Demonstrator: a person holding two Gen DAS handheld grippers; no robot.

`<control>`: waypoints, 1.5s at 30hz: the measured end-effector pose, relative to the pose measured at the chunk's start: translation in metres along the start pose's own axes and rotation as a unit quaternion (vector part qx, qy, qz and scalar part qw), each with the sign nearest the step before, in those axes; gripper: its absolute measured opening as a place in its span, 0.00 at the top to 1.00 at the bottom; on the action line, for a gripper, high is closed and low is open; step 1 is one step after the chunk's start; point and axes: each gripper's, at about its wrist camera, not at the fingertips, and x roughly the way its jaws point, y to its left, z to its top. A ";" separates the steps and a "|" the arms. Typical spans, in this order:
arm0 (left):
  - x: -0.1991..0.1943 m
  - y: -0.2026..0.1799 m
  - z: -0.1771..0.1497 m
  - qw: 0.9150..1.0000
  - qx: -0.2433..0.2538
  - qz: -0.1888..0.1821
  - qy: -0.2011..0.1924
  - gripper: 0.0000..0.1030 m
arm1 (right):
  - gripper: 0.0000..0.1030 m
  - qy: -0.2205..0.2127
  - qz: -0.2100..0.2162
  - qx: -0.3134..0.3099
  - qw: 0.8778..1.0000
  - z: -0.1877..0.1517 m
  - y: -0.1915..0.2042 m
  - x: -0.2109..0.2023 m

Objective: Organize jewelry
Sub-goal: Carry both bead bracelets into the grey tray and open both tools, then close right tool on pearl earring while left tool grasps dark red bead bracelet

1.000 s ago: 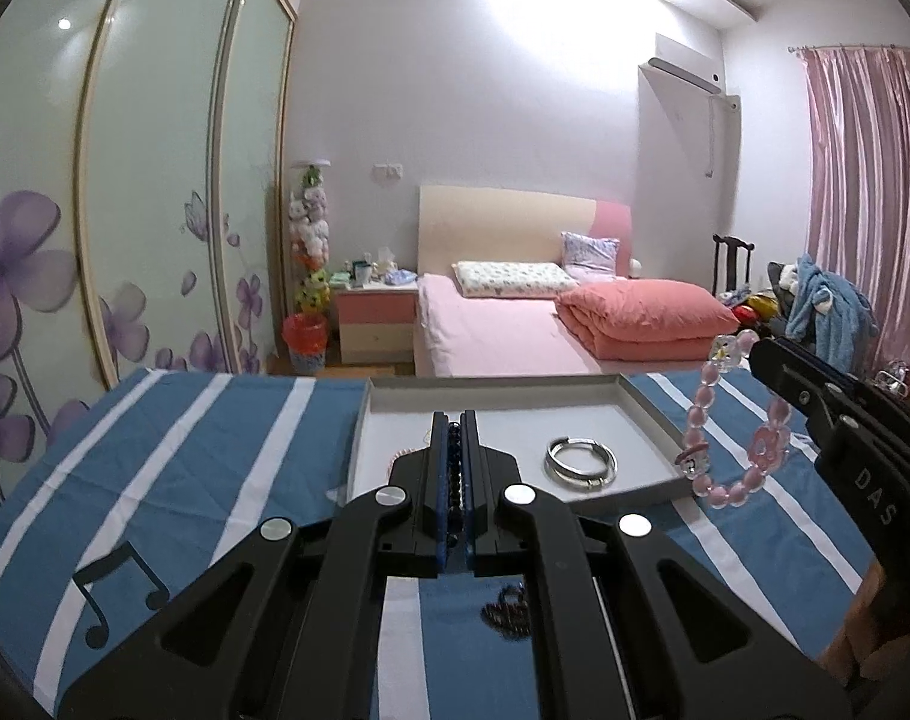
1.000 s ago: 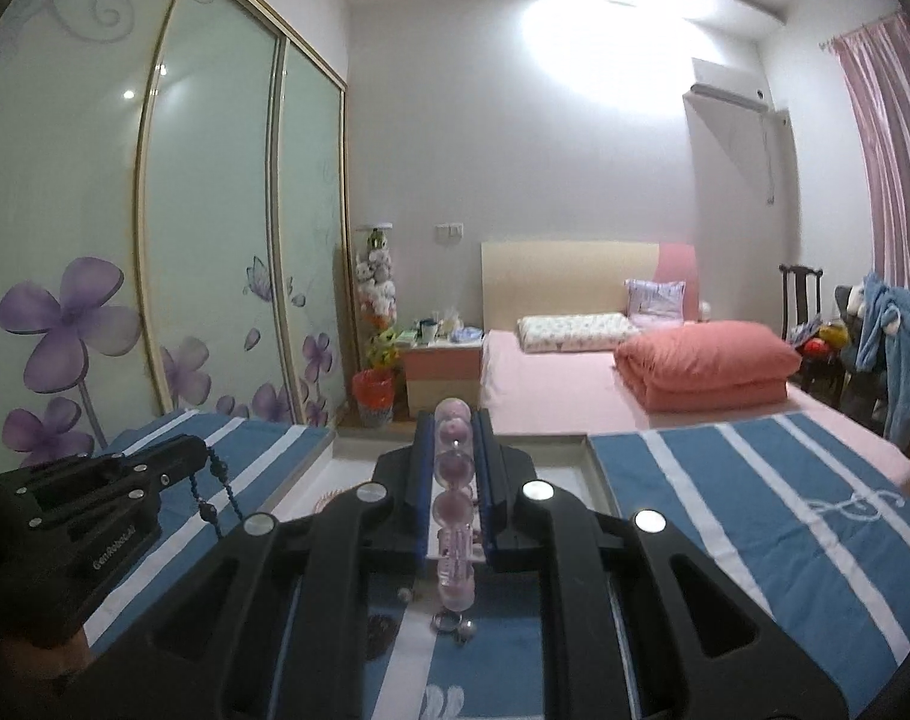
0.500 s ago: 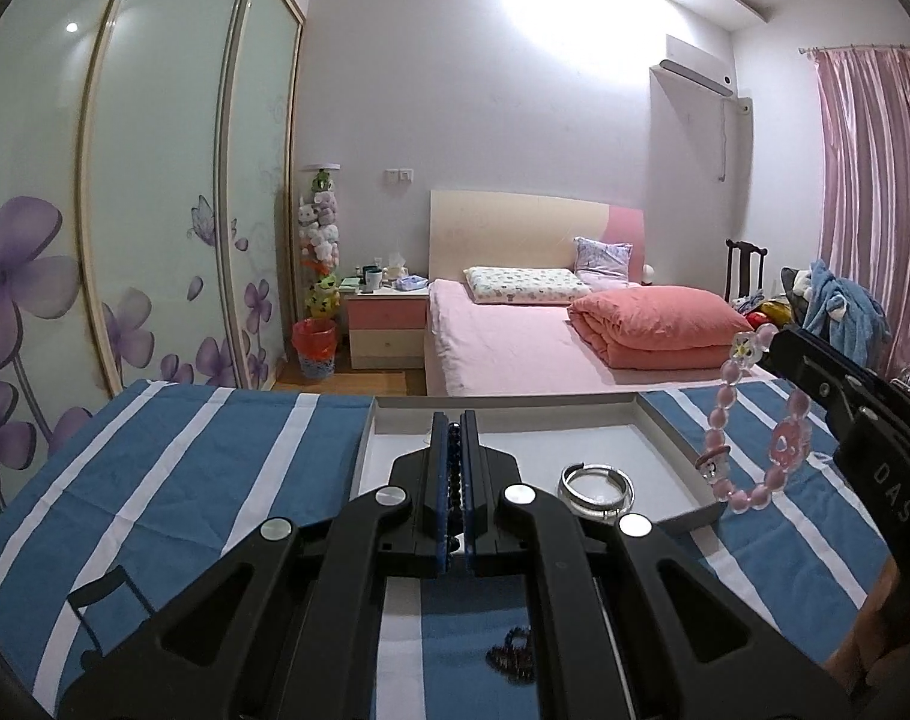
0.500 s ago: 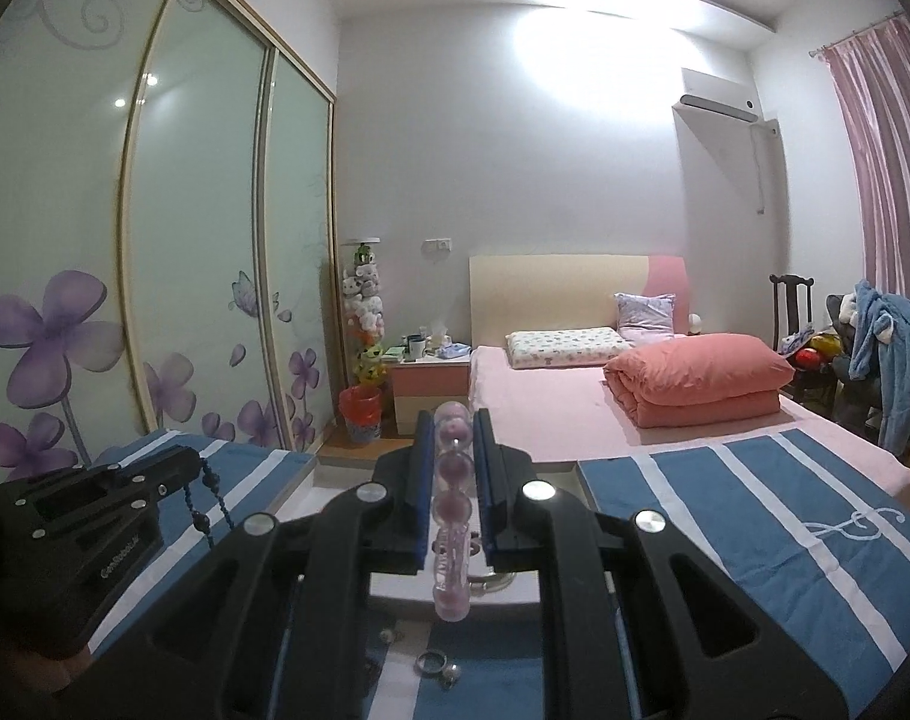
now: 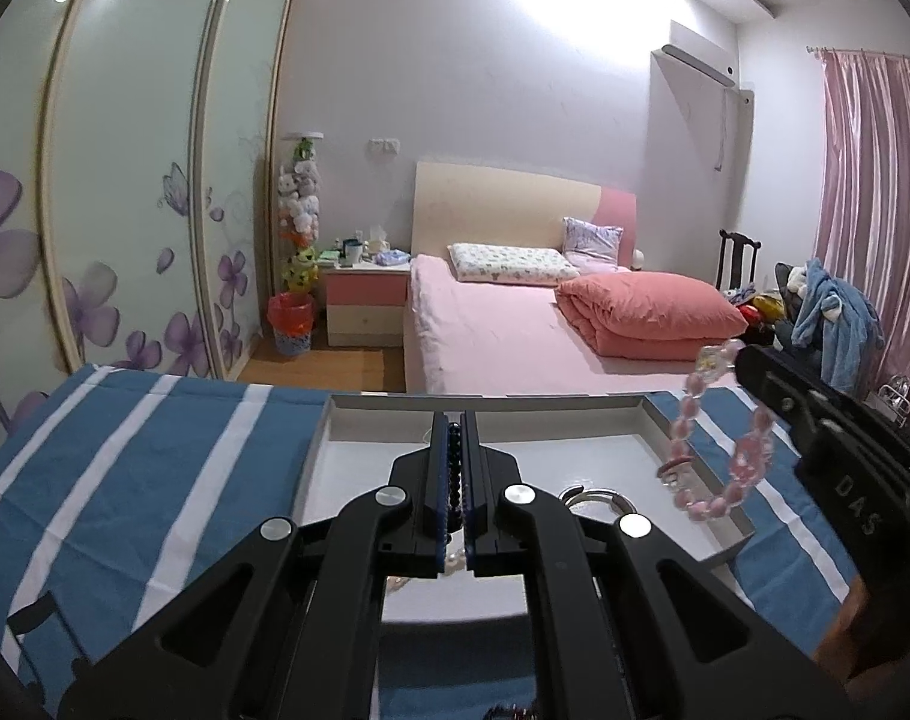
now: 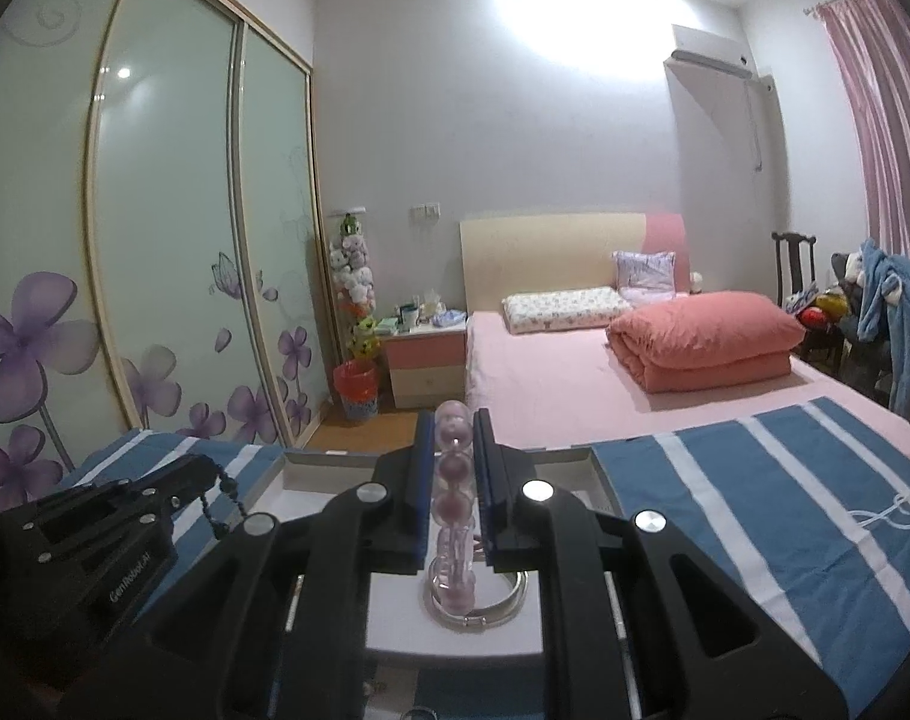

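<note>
Both tools carry jewelry above a shallow white tray [image 5: 689, 432] that rests on a table covered with a blue-and-white striped cloth [image 5: 155, 450].

Left tool [image 5: 453, 468]: jaws narrow, clamped on a dark bead strand [image 5: 454, 474]. In the right wrist view the same strand [image 6: 227, 495] hangs in a short loop below the tool tip, just over the tray's left edge.

Right tool [image 6: 455, 480]: jaws narrow, clamped on a pink bead bracelet [image 6: 454, 516]. In the left wrist view the bracelet [image 5: 725, 444] hangs as an open loop from the tool tip, with its long axis close to vertical, over the tray's right rim.

Key relation: the tray floor lies directly ahead of and below both tools. A silver bangle [image 6: 485, 600] already lies on the tray floor, directly under the hanging pink bracelet as seen from the right wrist view. The right hand appears nearer to a release position; the left strand hangs close to the tray's left wall.

Pose: both tools point forward with a slight downward tilt, side by side, well apart from each other.

Judgement: the next move probably requires lowering each item until it is inside the tray walls before the jaws are released.
</note>
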 end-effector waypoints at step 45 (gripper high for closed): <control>-0.028 0.066 -0.054 0.993 -0.032 -0.010 0.117 0.69 | 0.68 0.296 0.072 -0.023 0.952 -0.105 -0.005 -0.002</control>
